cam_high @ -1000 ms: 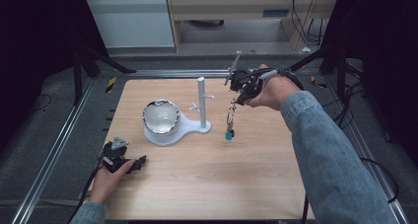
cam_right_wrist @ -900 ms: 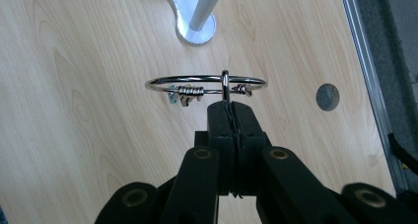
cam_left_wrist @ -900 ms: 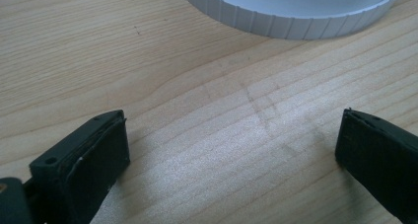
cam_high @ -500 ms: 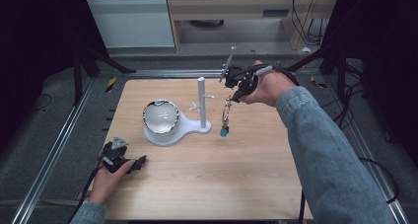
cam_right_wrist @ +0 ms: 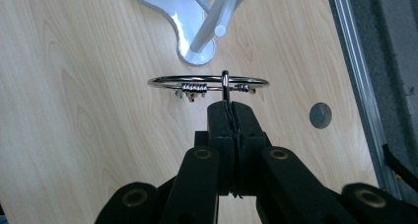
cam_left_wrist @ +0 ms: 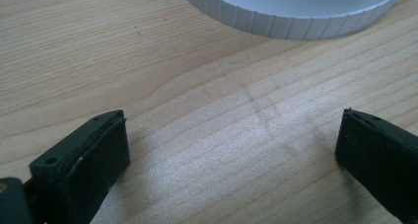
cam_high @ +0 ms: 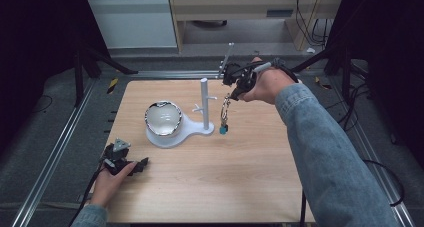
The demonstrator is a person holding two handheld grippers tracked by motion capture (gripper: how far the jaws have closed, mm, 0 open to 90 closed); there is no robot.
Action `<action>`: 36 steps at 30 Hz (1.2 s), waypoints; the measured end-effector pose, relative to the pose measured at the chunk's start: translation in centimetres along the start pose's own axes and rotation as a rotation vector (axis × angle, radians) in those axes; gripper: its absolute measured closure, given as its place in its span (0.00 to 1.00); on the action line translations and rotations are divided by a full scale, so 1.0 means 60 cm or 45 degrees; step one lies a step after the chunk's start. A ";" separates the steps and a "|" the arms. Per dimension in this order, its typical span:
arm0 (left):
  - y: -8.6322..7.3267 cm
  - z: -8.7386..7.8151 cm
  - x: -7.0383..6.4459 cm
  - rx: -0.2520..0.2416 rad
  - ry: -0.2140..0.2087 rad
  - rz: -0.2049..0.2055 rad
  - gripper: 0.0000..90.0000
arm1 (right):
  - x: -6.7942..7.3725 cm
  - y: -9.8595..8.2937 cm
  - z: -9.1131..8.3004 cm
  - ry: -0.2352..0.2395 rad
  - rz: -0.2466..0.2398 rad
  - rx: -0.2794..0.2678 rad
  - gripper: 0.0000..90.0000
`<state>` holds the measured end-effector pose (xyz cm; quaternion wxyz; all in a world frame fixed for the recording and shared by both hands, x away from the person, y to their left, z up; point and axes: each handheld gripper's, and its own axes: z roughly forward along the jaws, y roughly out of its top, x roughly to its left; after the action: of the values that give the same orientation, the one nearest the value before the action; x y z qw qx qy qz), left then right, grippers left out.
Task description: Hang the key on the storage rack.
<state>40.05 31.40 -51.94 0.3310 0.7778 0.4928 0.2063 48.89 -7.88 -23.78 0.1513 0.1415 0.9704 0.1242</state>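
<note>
Dark surroundings and metal rails framed a pale wooden desk [cam_high: 210,187] in the high view. Near its middle a white stand [cam_high: 204,104] with a tall post and short pegs was seen, its round base carrying a shiny bowl-like dish [cam_high: 163,118]. Just right of the post, the right tool [cam_high: 233,90] was held above the desk with a keyring [cam_high: 224,112] dangling from it, a small teal charm at the lower end; the ring hung near the pegs but apart from them. At the near left corner the left tool [cam_high: 131,166] was resting low on the desk, well apart from the stand.

From the left gripper view, the left tool [cam_left_wrist: 231,145] was seen spread wide with nothing but bare wood between its jaws, and the ribbed rim of the stand's base [cam_left_wrist: 296,24] lay ahead.

From the right gripper view, the right tool [cam_right_wrist: 230,110] was seen pressed together, pinching a small loop on the thin metal ring [cam_right_wrist: 207,81]. The post of the stand [cam_right_wrist: 217,17] stood just beyond.

The keyring was judged light, hard and slick, with loose parts apt to swing. A grip at the small loop was judged sound, leaving the large ring free to be passed over a peg.
</note>
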 end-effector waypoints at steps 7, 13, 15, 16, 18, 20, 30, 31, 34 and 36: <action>0.000 0.000 0.000 0.000 0.000 0.000 0.00 | -0.007 0.004 0.002 -0.005 0.007 -0.010 0.99; 0.000 0.000 0.000 0.000 0.000 0.000 0.00 | -0.010 0.013 0.001 -0.011 0.008 -0.004 0.99; 0.000 0.000 0.000 0.000 0.000 0.000 0.00 | -0.010 0.018 0.001 -0.012 0.010 -0.002 0.99; 0.000 0.000 0.000 0.000 0.000 0.000 0.00 | -0.010 0.020 0.002 -0.013 0.007 -0.002 0.99; 0.000 0.000 0.000 0.000 0.000 0.000 0.00 | -0.009 0.025 0.004 -0.013 0.011 -0.001 0.99; 0.000 0.000 0.000 0.000 0.000 0.000 0.00 | -0.009 0.029 0.007 -0.015 0.005 0.005 0.99; 0.000 0.000 0.000 0.000 -0.001 0.001 0.00 | -0.012 0.047 0.020 -0.005 0.001 0.000 0.99; 0.000 0.000 0.000 0.000 -0.001 0.001 0.00 | -0.013 0.048 0.022 -0.006 -0.002 -0.007 0.99; 0.000 0.000 0.000 0.000 -0.001 0.001 0.00 | -0.014 0.051 0.027 -0.006 0.001 0.002 0.99; 0.000 0.000 0.000 0.000 -0.001 0.001 0.00 | -0.016 0.052 0.030 -0.003 0.002 0.004 0.99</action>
<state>40.05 31.41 -51.94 0.3311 0.7781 0.4924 0.2061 51.09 -4.92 -24.33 0.1522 0.1426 0.9703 0.1227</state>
